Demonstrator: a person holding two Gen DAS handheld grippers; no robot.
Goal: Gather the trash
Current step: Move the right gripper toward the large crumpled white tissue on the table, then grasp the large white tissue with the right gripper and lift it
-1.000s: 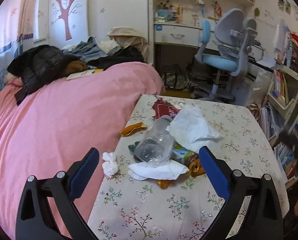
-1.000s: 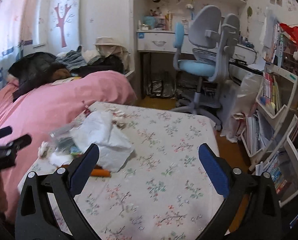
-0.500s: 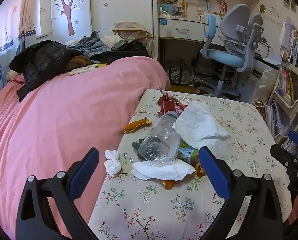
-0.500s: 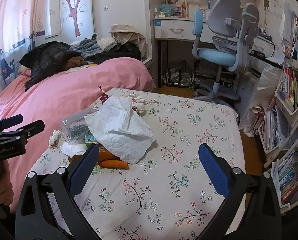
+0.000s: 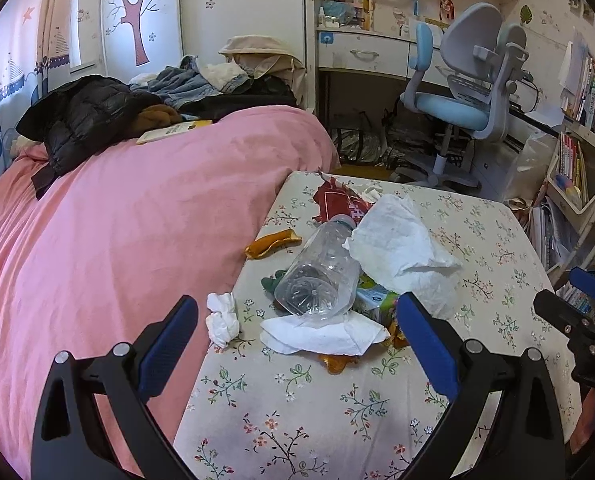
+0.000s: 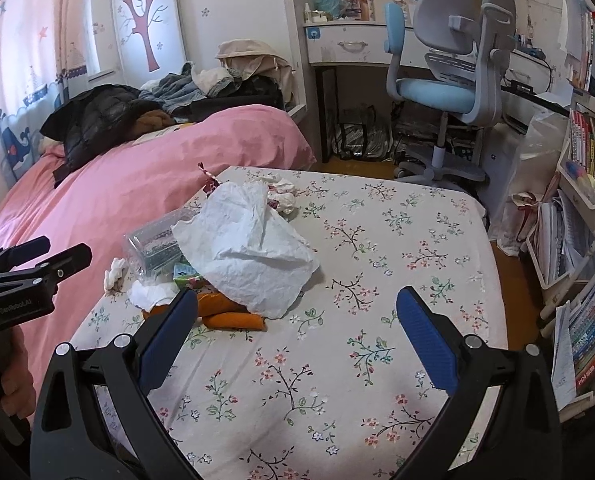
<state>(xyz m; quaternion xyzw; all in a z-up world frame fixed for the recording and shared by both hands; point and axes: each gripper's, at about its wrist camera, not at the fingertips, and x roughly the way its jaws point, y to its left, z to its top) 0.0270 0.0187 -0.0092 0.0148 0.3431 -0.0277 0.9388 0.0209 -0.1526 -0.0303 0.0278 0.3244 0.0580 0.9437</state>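
A heap of trash lies on the flowered table: a clear plastic bottle on its side, a large crumpled white tissue, a flat white napkin, a small tissue wad, orange wrappers, a red wrapper and a green carton. My left gripper is open, just short of the bottle's base. My right gripper is open above bare tablecloth, right of the heap.
A bed with a pink cover touches the table's left side, with clothes piled at its far end. Beyond the table stand a blue desk chair and a white desk. Bookshelves line the right wall.
Both views have drawn closer to the table and the trash heap. The right gripper has swung left, so the heap sits nearer its left finger. Both stay open.
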